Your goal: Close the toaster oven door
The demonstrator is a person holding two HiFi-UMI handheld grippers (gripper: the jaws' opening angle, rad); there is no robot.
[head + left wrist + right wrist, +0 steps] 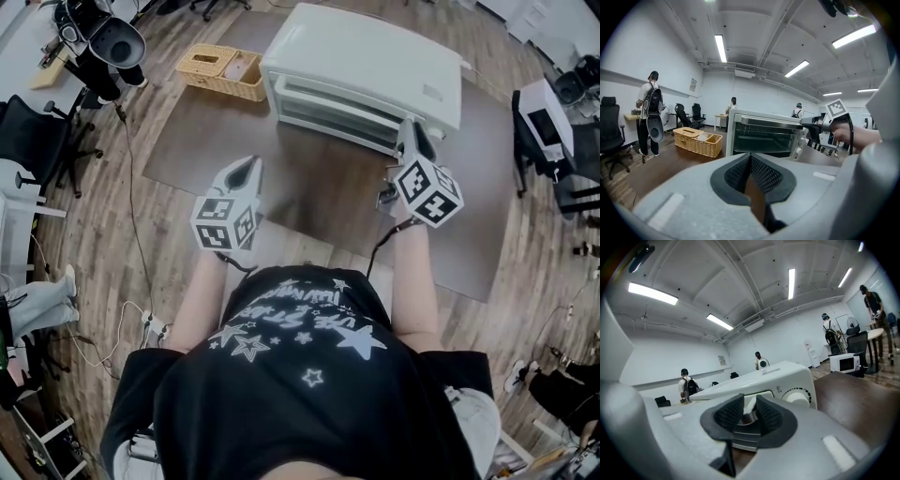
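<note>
Wicker basket (221, 71) at counter's (309, 187) far left. Left hand-held gripper (246, 169) pads pressed together, empty, apart from toaster oven (366, 70). Oven door (764, 138) upright. Right hand-held gripper (412, 129) pinching right end of door handle (768, 121).

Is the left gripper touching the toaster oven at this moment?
Apart. The head view shows the left gripper well short of the toaster oven, with bare brown surface between them. The left gripper view also shows the oven standing some way off.
</note>
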